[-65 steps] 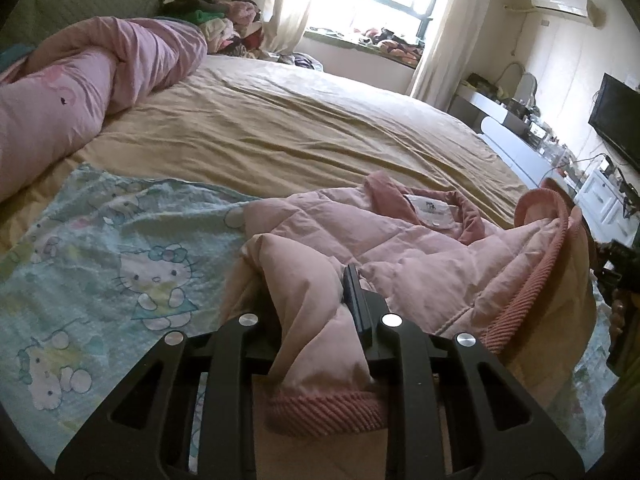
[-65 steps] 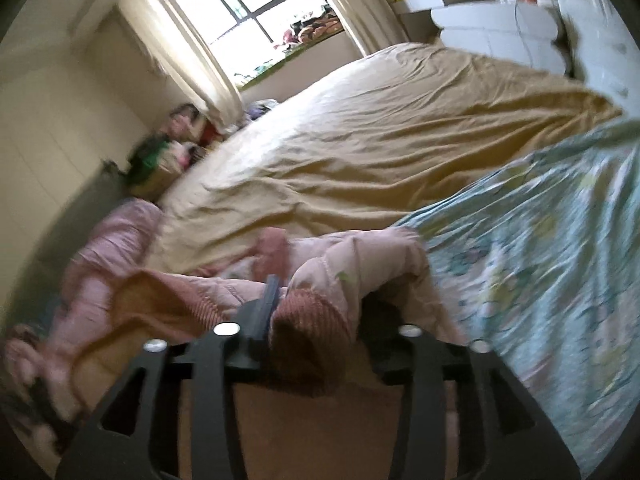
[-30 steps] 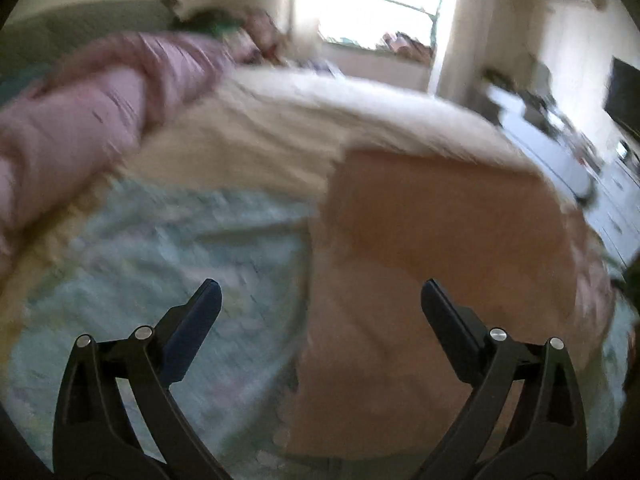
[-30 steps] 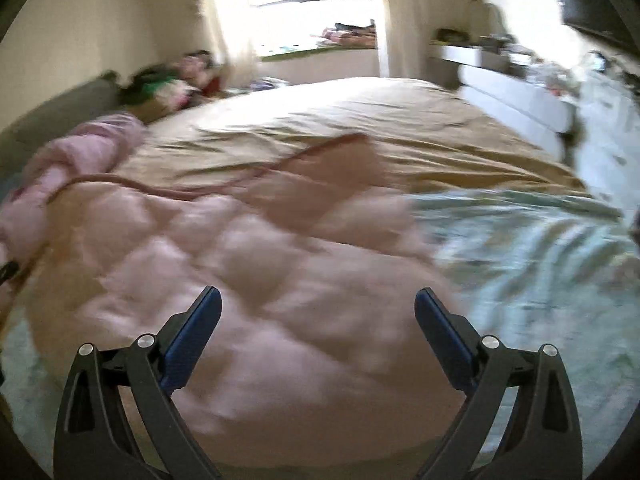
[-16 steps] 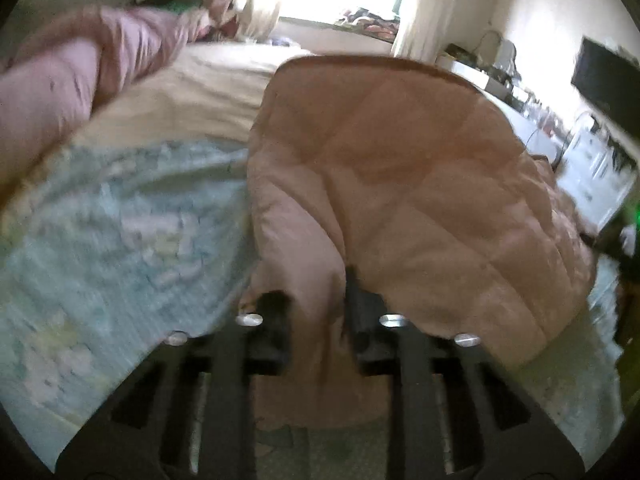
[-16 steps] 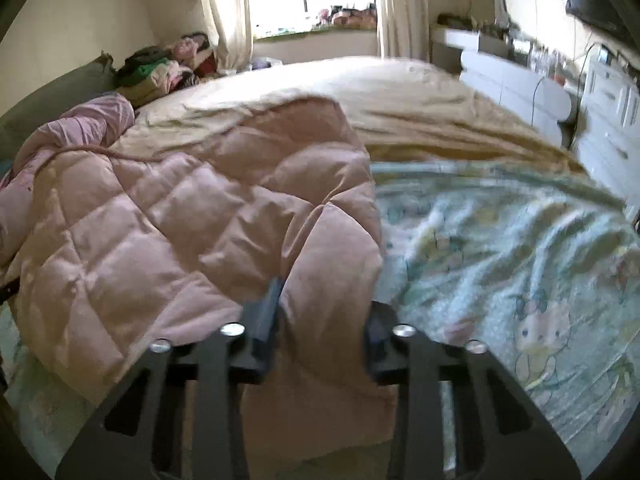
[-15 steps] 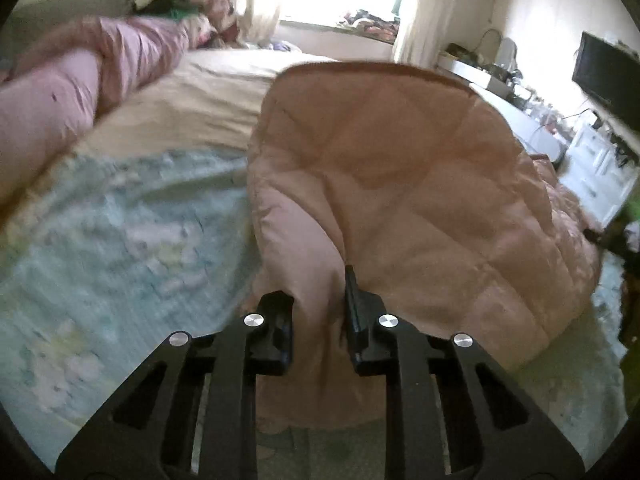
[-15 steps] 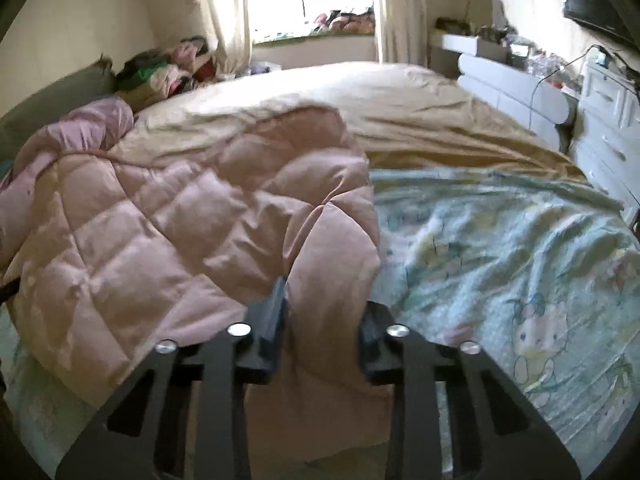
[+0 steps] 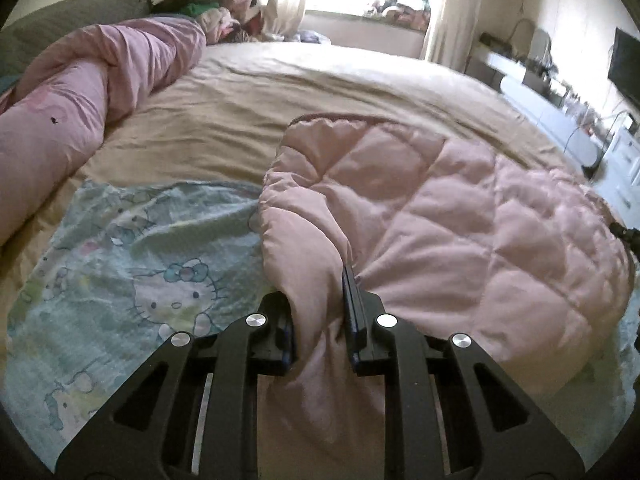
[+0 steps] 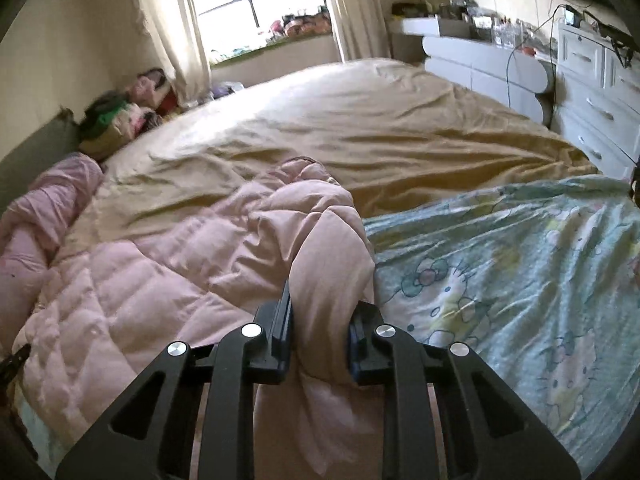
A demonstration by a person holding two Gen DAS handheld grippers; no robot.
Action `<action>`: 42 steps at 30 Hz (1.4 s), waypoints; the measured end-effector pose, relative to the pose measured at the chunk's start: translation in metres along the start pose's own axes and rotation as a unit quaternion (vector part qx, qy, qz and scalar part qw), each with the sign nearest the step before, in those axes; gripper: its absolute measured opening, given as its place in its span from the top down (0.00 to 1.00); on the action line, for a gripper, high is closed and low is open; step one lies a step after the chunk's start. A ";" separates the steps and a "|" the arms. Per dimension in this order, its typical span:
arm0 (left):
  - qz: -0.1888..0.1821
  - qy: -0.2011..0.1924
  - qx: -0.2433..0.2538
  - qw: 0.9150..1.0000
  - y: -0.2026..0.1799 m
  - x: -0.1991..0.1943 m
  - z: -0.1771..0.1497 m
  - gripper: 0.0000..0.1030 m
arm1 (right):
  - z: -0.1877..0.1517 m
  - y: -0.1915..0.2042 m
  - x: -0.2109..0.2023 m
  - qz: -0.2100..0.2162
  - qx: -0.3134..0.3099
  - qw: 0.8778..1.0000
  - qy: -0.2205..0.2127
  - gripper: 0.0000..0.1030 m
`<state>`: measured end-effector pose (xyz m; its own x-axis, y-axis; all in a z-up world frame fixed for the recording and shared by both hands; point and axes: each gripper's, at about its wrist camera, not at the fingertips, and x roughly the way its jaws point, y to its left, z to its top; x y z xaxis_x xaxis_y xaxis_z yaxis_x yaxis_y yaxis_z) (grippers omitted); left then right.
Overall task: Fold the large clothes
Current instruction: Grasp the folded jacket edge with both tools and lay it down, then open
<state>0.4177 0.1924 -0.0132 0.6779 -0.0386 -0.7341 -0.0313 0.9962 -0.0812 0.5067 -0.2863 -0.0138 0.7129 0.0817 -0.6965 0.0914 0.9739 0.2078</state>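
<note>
Pink quilted jacket (image 9: pixel 460 216) — puffy, diamond-stitched — pinched by left claw (image 9: pixel 320 312) and right claw (image 10: pixel 320 320).

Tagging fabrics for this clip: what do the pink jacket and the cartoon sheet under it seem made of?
Pink jacket: looks like padded, faintly shiny synthetic shell; stitched puffy squares suggest filling. Cartoon sheet: thin matte woven cloth, probably cotton, lying flat with fine creases.

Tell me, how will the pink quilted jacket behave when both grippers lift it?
The pink quilted jacket probably sags between the grips: it bunches softly where the left gripper and right gripper pinch it. Its puffy quilting suggests little weight for its bulk. The smooth shell may slip.
</note>
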 end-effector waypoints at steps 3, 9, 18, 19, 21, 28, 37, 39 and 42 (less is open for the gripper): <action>0.002 0.010 0.002 1.000 -0.001 0.010 -0.004 0.87 | -0.005 -0.002 0.022 -0.007 0.004 0.999 0.033 0.80; -0.005 0.011 0.002 1.000 -0.003 0.017 -0.015 0.84 | -0.016 -0.005 0.043 -0.011 -0.004 0.998 0.065 0.76; -0.015 0.010 -0.007 1.000 0.000 0.018 -0.018 0.83 | -0.024 -0.016 0.050 0.003 0.017 0.998 0.066 0.69; -0.014 0.011 -0.007 1.000 0.001 0.018 -0.018 0.82 | -0.024 -0.016 0.050 0.001 0.016 0.998 0.066 0.68; -0.012 0.012 -0.001 1.000 -0.001 0.016 -0.019 0.82 | -0.024 -0.014 0.048 -0.007 0.014 0.998 0.069 0.66; 0.001 0.016 -0.007 1.000 0.003 0.007 -0.020 0.64 | -0.025 -0.018 0.036 -0.049 0.023 0.996 0.072 0.24; 0.000 -0.009 -0.040 0.999 0.023 -0.031 -0.024 0.09 | -0.039 -0.036 -0.010 0.006 0.048 0.998 0.049 0.10; -0.008 -0.011 -0.056 0.998 0.029 -0.039 -0.028 0.09 | -0.040 -0.036 -0.023 0.018 0.041 0.998 0.041 0.10; -0.016 0.000 -0.089 0.996 0.042 -0.045 -0.035 0.09 | -0.045 -0.039 -0.046 0.035 0.039 0.998 0.029 0.04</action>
<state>0.3600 0.2329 -0.0073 0.6809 -0.0704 -0.7290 -0.1385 0.9650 -0.2226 0.4390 -0.3189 -0.0206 0.6778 0.1636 -0.7168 0.0985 0.9459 0.3091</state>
